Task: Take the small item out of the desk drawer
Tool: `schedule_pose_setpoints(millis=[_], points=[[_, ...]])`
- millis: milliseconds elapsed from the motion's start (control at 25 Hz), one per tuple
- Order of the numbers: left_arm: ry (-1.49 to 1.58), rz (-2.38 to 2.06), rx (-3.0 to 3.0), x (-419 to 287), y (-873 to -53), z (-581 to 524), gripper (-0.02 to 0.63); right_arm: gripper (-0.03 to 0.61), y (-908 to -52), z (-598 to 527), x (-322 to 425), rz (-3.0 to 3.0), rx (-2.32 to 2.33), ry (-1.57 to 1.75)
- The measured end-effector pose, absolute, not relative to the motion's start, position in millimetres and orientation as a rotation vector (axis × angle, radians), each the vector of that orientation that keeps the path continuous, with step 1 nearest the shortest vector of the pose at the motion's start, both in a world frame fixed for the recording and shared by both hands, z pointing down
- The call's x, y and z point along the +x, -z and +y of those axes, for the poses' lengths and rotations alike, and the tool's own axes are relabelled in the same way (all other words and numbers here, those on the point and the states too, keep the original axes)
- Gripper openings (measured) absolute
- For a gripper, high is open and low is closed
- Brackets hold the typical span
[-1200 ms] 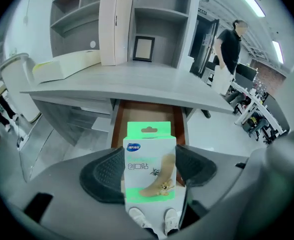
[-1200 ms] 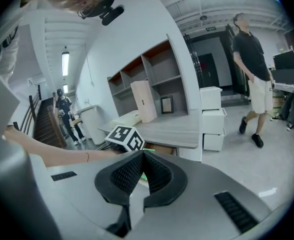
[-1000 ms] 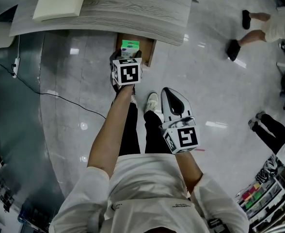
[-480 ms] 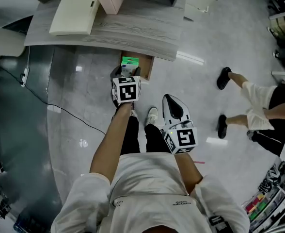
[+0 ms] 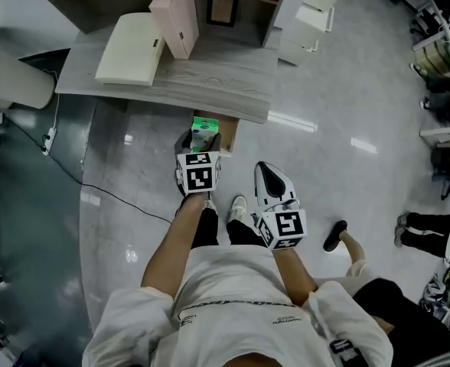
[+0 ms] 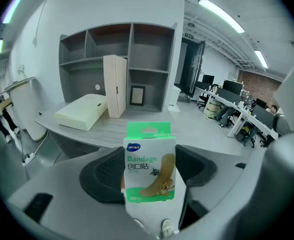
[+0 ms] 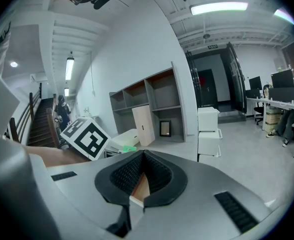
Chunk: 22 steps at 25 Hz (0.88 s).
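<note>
Plainly, the left claw (image 5: 203, 138) already has the task's thing. In the left gripper view its two dark pads stand wide, one on each flank of the bandage box (image 6: 150, 165), and clamp it by its narrow sides.

The box stands upright in that grip. Its long axis runs up and out along the jaws, the green hang tab is at the far end, and the printed face is turned back toward the camera.

From the head view, the box sits over the open drawer (image 5: 229, 132), which pokes out from under the front edge of the tabletop (image 5: 210, 86). The left gripper view looks across the top of that tabletop, so I judge the box is lifted clear of the drawer and no longer down inside it.

The right claw (image 7: 143, 176) has its jaws together and I see no task thing in it. It hangs to the right and closer to my body, well back from the drawer, so the left is the only claw that matters here.

What the next move turns on, as I read it:
- The tabletop lies straight ahead of the box, past the tab end.
- The drawer lies below it.
- Carrying the box forward or back should keep it clear of the drawer's front lip.
</note>
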<state>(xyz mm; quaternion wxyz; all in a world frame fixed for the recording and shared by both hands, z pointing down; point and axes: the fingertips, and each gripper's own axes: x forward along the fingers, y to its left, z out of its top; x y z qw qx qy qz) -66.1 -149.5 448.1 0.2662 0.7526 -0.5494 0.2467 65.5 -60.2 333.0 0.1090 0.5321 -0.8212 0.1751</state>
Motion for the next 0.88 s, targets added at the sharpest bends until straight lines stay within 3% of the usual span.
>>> schedule_pose_setpoints(millis=[880], points=[[-0.427, -1.605, 2.326, -58.6, -256.4, -121.1, 0.328, 0.028, -226.3, -72.5, 68.5, -2.506, 1.643, -0.354]])
